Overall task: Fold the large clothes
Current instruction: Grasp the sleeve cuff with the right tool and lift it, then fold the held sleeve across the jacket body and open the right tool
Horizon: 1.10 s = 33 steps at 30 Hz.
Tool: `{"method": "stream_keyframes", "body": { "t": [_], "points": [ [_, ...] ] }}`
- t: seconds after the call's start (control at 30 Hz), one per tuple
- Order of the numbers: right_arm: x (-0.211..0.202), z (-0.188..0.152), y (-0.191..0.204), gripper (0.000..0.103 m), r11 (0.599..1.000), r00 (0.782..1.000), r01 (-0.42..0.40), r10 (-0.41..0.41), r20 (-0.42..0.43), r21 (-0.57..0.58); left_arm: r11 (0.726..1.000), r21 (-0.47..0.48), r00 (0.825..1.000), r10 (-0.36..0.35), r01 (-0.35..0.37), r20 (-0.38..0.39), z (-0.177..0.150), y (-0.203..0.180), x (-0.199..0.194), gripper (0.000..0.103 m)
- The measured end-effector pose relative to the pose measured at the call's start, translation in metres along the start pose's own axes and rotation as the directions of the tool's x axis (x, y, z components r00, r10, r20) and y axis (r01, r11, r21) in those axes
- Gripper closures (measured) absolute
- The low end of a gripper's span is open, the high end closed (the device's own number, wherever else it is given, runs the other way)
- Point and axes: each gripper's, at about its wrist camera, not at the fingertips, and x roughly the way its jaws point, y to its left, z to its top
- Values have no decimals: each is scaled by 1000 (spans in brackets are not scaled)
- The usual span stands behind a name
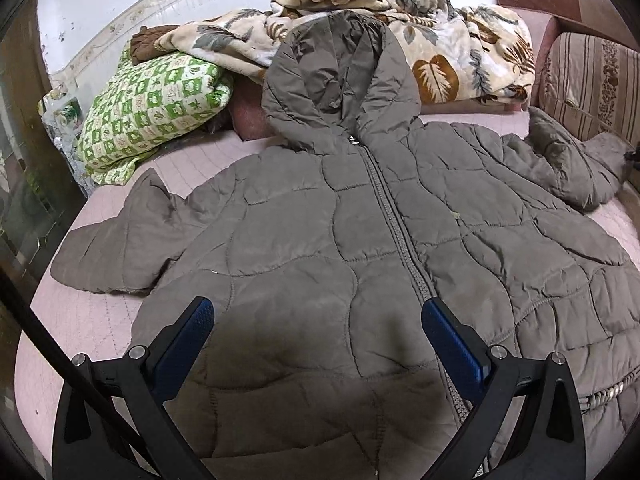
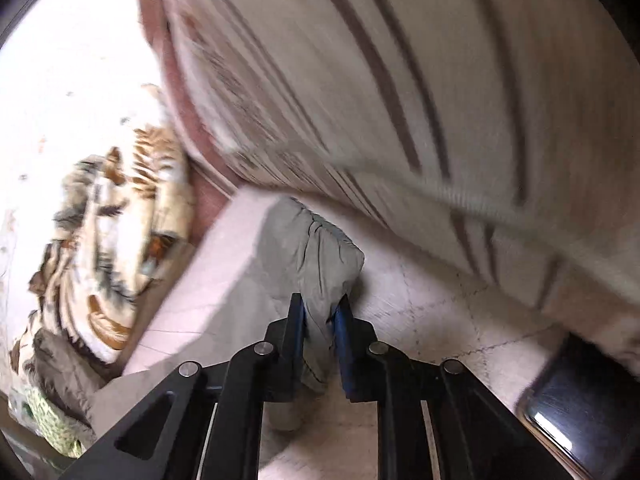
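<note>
A grey-brown quilted hooded jacket (image 1: 360, 220) lies face up, zipped, on a pink bed cover (image 1: 80, 320). Its hood (image 1: 336, 80) points away, and one sleeve spreads left (image 1: 120, 248) while the other bunches at the right (image 1: 572, 168). My left gripper (image 1: 318, 316) hovers open over the jacket's lower front, blue pads wide apart, with nothing between them. In the right wrist view my right gripper (image 2: 320, 312) is shut on the jacket's right sleeve cuff (image 2: 316, 248), the grey fabric pinched between its blue pads close to a striped cushion.
A leaf-patterned blanket (image 1: 440, 48) and a green checked pillow (image 1: 152, 108) lie behind the hood. A striped sofa cushion (image 1: 592, 88) stands at the right, filling the top of the right wrist view (image 2: 400, 80). A dark phone (image 2: 580, 408) lies at lower right.
</note>
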Motion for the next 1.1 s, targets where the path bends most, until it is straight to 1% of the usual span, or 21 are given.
{"method": "stream_keyframes", "body": {
  "t": [0.07,0.17,0.2,0.27,0.3,0.47,0.57,0.6,0.63,0.7,0.83,0.87,0.93,0.97,1.03,1.1],
  "points": [
    [-28,6,17,88,999,999,-14,16,44,-41,1000,-11,1000,5,-4,9,0,4,-3,0],
    [-69,15,41,89,995,994,-55,62,86,-84,999,-30,1000,11,-10,18,1,9,-7,0],
    [-88,20,57,89,991,991,-73,84,103,-114,999,-39,1000,12,-11,21,2,12,-9,0],
    [-115,24,78,89,984,985,-100,119,123,-150,998,-56,1000,14,-12,24,3,16,-12,0],
    [-133,27,95,89,977,981,-117,142,134,-177,998,-65,1000,14,-13,28,3,19,-14,0],
    [-192,26,168,89,941,958,-204,249,142,-270,995,-100,999,21,-16,45,3,36,-23,0],
    [-221,11,214,89,904,941,-262,317,120,-337,993,-120,998,28,-21,55,3,49,-29,0],
    [-229,4,222,89,894,937,-273,331,112,-356,992,-126,998,32,-24,57,2,54,-31,0],
    [-239,-8,243,89,873,930,-294,355,94,-388,990,-138,998,35,-27,61,1,60,-34,0],
    [-249,-29,271,89,839,919,-333,392,52,-431,987,-161,997,36,-26,64,-1,73,-38,0],
    [-255,-83,324,89,767,895,-402,443,-40,-500,980,-198,997,45,-31,70,-7,98,-45,0],
    [-254,-101,338,89,745,890,-418,450,-72,-519,978,-206,996,49,-34,71,-9,104,-46,0],
    [-247,-136,362,89,703,883,-443,448,-137,-557,974,-221,996,54,-37,71,-13,111,-47,0],
    [-243,-148,368,89,689,882,-448,444,-156,-571,973,-231,997,49,-33,66,-16,114,-47,0],
    [-229,-194,389,89,641,878,-462,426,-217,-613,970,-241,997,45,-31,55,-19,118,-46,0],
    [-213,-226,395,89,614,872,-481,410,-268,-625,965,-261,998,29,-15,48,-22,121,-46,0]
  ]
}}
